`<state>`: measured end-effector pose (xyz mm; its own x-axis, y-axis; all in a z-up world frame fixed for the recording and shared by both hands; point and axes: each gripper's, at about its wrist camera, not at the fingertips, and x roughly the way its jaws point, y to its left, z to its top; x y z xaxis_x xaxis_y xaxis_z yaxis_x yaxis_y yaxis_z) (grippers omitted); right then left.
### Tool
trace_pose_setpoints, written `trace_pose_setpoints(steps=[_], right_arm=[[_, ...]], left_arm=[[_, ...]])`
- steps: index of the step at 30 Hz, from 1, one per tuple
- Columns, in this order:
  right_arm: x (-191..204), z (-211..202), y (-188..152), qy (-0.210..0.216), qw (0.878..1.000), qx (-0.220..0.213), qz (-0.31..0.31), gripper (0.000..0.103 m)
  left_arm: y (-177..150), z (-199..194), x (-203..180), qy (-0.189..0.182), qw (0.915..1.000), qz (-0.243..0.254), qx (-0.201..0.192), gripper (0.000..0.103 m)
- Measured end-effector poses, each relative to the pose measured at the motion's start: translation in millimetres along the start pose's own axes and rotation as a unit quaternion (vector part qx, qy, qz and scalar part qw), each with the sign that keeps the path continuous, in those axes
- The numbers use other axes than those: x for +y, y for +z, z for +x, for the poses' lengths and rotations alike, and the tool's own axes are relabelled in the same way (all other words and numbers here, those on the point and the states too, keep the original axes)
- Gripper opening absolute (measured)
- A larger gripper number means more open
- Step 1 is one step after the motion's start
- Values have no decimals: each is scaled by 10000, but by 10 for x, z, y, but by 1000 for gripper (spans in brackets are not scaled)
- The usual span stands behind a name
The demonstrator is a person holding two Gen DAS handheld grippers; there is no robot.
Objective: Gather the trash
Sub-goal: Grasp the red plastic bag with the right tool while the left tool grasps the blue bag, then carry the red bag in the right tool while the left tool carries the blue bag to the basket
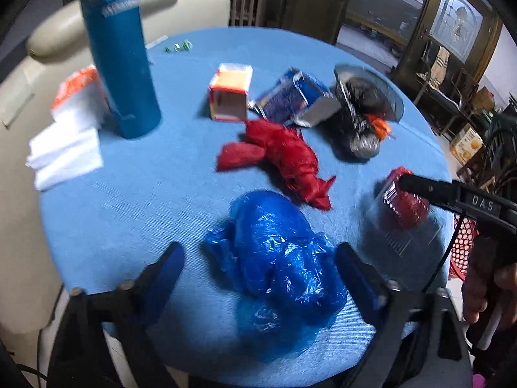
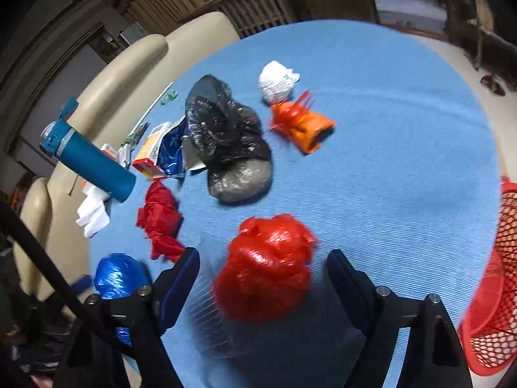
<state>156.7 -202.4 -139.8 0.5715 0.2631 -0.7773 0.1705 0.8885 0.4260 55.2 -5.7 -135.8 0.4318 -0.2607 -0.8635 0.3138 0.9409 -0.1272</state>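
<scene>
Round table covered in light-blue woven cloth [image 1: 181, 194]. On it lay a crumpled blue plastic bag [image 1: 278, 271] nearest, a red crumpled bag [image 1: 284, 158] beyond, a black plastic bag [image 1: 358, 119] far right, an open white-and-orange carton [image 1: 229, 92], an upright teal bottle [image 1: 119, 64] and white tissues [image 1: 64, 152] at left.

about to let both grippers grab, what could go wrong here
1. The red plastic bag sits in a clear plastic container; the open right gripper may pinch only the bag and drag the container along.
2. The blue plastic bag looks loose and slippery; the open left gripper could catch a fold and lose it.
</scene>
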Motion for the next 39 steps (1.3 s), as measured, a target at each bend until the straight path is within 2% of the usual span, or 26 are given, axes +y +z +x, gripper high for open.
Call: trace_pose_setpoints(steps=[1,5,7,8,9,12,15,17,18,19,20,23,26,28,31,36,39], right_arm=[[27,21,8,77,9999,39,-55,77],[10,54,-8,372,9989,296,11,69],[-50,21,-25,695,9972,246,146,54],[-81,-19,-27,818,9963,174,188,49],[-120,-68,-20,936,9953,120,212,40],[-162,-136,-2,1035,9944,44,231,35],[-292,-165,20,1044,9935,62,457,37],[-422,-187,36,1245,9896,130,703,38],[-469,-194,48,1333,9877,161,799,51],[-531,-186,55,1305,9869,190,928,77],[-578,-179,59,1317,9855,147,1063,80],[-686,-82,89,1537,9771,139,1463,80],[-653,116,138,1384,9775,392,1546,76],[-610,206,180,1451,9761,526,1528,58],[-489,322,174,1445,9776,710,1359,48],[-408,184,180,1349,9831,373,1180,45],[-442,-127,240,1322,9853,-254,1055,45]], left_arm=[[-4,58,-15,-129,9999,-17,109,78],[-20,142,-69,-296,9993,-12,218,65],[-17,116,-82,-343,9993,-61,164,57],[-14,90,-89,-337,9993,-60,120,55],[-7,63,-105,-313,9995,-33,75,52],[15,9,-197,-133,9997,200,-40,49],[20,-26,-229,-57,9996,254,-92,47],[24,-40,-218,-12,9996,253,-119,47],[22,-45,-217,11,9996,257,-134,47],[25,-43,-214,13,9996,255,-146,47],[24,-35,-215,6,9996,251,-150,46],[3,0,-205,-25,9996,249,-113,46],[5,-2,-194,-35,9996,235,-132,46],[11,-31,-176,-10,9996,218,-186,46],[30,-93,-161,27,9993,220,-288,46],[124,-302,-329,146,9968,568,-546,45],[223,-498,-562,134,9918,958,-830,45]])
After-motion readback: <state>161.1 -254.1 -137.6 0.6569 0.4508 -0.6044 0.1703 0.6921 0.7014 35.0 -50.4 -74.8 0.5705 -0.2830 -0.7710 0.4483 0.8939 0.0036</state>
